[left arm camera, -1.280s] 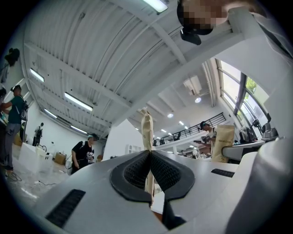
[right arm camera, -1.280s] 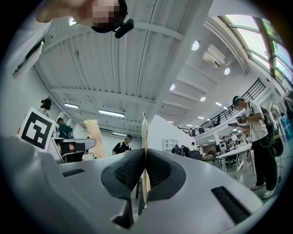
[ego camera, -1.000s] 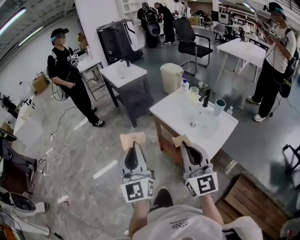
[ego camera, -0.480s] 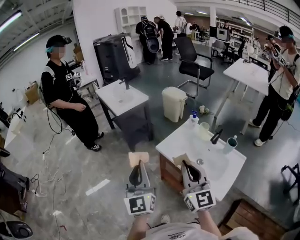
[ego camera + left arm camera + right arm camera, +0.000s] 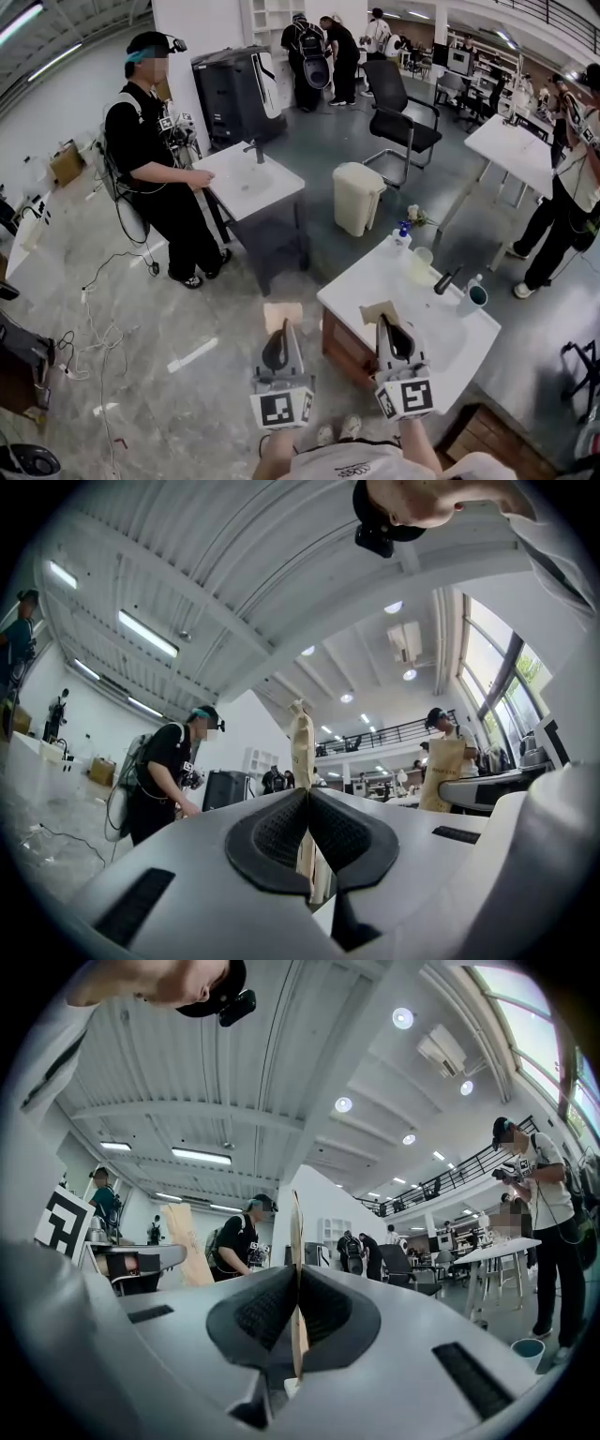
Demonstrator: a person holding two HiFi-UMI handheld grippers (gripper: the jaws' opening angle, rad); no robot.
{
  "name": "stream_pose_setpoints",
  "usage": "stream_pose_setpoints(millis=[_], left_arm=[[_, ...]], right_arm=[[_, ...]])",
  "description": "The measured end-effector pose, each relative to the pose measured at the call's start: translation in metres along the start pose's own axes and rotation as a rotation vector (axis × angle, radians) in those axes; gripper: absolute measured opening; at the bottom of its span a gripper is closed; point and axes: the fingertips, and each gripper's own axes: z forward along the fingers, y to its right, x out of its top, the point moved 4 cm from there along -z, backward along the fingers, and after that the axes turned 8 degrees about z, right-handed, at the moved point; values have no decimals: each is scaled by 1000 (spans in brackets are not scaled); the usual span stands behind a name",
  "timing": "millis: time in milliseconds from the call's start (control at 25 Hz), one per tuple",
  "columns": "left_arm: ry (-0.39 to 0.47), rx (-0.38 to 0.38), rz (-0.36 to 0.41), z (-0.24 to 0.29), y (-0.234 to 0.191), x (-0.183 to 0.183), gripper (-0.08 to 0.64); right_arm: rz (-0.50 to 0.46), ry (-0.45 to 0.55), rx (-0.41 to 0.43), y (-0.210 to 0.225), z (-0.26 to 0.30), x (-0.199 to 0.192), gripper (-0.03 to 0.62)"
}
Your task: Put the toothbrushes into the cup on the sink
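Left tongs (image 5: 307, 797) pinch beige packet (image 5: 302, 738); right tongs (image 5: 298, 1274) likewise.

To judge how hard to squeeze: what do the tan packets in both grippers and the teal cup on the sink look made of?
Left packet, in the left gripper: matte tan, likely kraft paper or thin card; top looks crinkled. Right packet, in the right gripper: same tan, edge-on, thin and flat. Cup: smooth teal, plastic or glazed ceramic; too small to tell.
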Motion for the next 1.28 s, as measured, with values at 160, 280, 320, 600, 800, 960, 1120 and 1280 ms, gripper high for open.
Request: stream_pose_setpoints(millis=[160,280,320,600,800,960,1120,1280], left_arm=[[5,-1,0,17,10,1,17],[16,-2,-9,25,29,2,17],[23,-8,1,28,37,3,17],[69,-76,26,66,92,3,17],[124,-159,19,102,140,7,17],[160,-302,-31,138,193,7,17],[188,-434,-68,171,235,4,17],[214,-538,-82,194,261,6,17]], right_arm=[[14,21,-4,16,10,3,15],[17,28,-6,34,8,4,15],[18,30,-8,42,5,5,14],[27,99,-67,102,-4,8,15],[20,129,-170,156,-22,8,15],[-8,174,-328,198,-53,19,15],[-58,206,-497,233,-76,27,14],[-90,216,-636,254,-88,32,15]])
